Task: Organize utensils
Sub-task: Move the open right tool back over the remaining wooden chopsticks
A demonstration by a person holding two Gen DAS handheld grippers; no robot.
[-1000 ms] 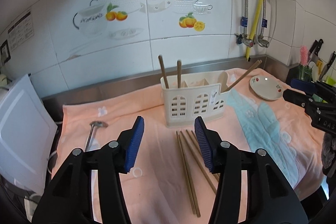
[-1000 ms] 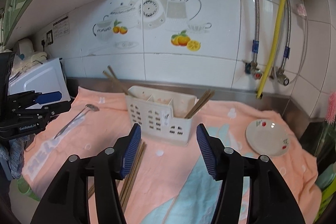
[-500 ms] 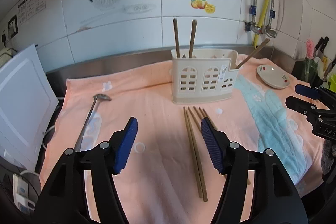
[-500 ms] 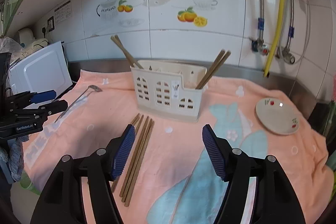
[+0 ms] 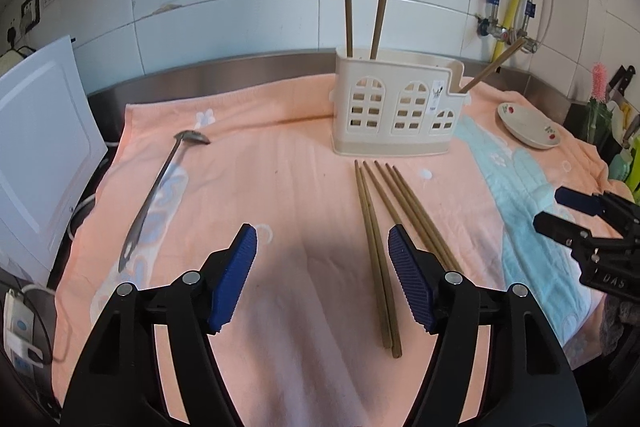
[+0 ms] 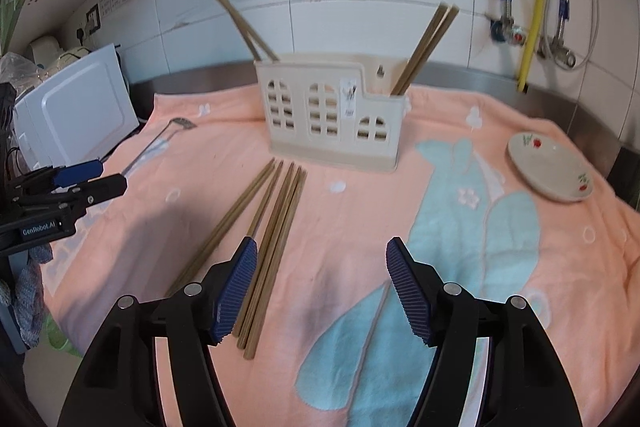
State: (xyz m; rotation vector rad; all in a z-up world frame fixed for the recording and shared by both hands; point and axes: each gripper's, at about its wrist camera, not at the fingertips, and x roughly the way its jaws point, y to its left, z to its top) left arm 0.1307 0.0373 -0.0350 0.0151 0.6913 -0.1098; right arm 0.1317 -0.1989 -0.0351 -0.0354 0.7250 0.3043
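Note:
Several loose wooden chopsticks (image 5: 370,223) (image 6: 280,211) lie on the pink towel in front of a cream utensil holder (image 5: 396,115) (image 6: 328,123). The holder has upright chopsticks (image 5: 348,19) in its left end and more chopsticks (image 6: 424,47) leaning out of its right end. A long metal spoon (image 5: 160,187) (image 6: 160,143) lies at the towel's left. My left gripper (image 5: 320,231) hovers low over the towel just left of the loose chopsticks; its jaws are opening and hold nothing. My right gripper (image 6: 322,243) is open and empty, just right of those chopsticks.
A small flowered plate (image 5: 528,127) (image 6: 552,167) sits at the towel's right. A white appliance (image 5: 36,147) (image 6: 76,111) stands off the left edge. Tiled wall and pipes rise behind. Each gripper shows at the side of the other's view.
Both grippers have come down toward the towel and their jaws have spread wider. The loose chopsticks and holder now look closer; nothing has been picked up.

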